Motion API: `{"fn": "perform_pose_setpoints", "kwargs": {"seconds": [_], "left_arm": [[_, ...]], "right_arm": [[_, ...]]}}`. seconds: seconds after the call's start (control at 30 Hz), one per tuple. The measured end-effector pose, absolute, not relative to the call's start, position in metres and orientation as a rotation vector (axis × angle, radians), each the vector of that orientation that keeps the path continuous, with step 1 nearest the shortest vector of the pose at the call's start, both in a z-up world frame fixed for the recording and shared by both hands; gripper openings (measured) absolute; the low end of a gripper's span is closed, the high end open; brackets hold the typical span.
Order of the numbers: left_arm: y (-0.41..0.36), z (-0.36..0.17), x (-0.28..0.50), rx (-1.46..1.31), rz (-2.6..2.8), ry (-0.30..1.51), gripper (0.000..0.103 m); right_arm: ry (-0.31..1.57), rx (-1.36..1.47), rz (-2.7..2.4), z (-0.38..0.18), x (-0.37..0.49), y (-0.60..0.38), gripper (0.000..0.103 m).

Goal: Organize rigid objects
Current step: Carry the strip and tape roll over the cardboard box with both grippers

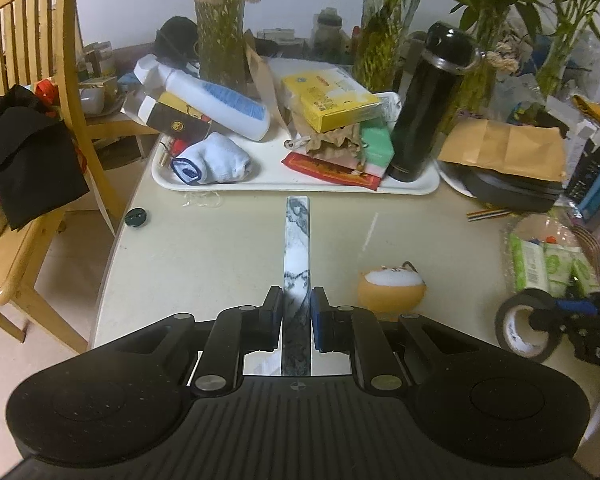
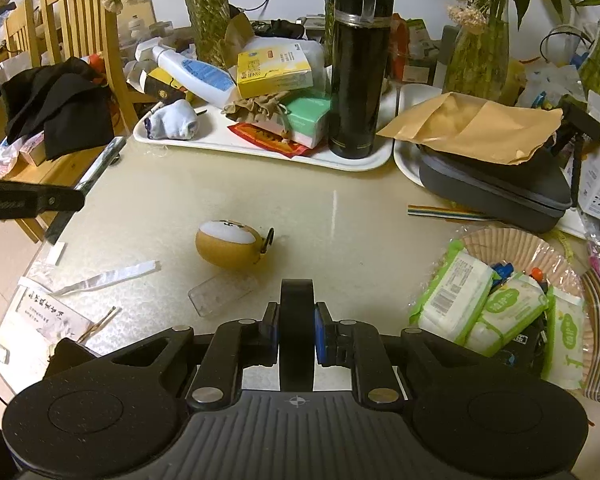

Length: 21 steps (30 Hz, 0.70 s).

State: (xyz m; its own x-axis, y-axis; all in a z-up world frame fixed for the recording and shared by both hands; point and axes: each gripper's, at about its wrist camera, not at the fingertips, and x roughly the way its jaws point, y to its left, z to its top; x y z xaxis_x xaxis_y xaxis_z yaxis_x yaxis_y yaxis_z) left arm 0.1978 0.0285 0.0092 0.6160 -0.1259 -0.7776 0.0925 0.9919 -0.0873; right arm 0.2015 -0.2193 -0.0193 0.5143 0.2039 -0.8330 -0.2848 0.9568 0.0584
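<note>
The left gripper (image 1: 297, 304) jaws are clamping a long, flat, marble-patterned bar (image 1: 297, 240) above the surface (image 1: 220, 248); the right gripper (image 2: 297, 322) jaws are gripping a black tape roll (image 2: 297, 308) edge-on.

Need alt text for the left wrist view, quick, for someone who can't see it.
The left gripper is shut on a long marble-patterned bar that points at a cluttered white tray holding a black flask.

The right gripper (image 2: 297, 332) is clamping its jaws on a black tape roll (image 2: 297, 320) above the surface (image 2: 340, 220), near an orange plush toy (image 2: 230, 245).
</note>
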Motion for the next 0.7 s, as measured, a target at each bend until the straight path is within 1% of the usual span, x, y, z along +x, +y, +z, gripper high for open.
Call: {"fn": "perform_pose_setpoints", "kwargs": {"seconds": [0.4, 0.7], "left_arm": [[0.019, 0.026, 0.156, -0.002, -0.154, 0.870, 0.015], [0.015, 0.027, 0.119, -0.020, -0.210, 0.901, 0.015]], "right_arm": [[0.960, -0.039, 0.294, -0.003, 0.182, -0.224, 0.020], [0.955, -0.027, 0.311, 0.005, 0.160, -0.219, 0.020]]}}
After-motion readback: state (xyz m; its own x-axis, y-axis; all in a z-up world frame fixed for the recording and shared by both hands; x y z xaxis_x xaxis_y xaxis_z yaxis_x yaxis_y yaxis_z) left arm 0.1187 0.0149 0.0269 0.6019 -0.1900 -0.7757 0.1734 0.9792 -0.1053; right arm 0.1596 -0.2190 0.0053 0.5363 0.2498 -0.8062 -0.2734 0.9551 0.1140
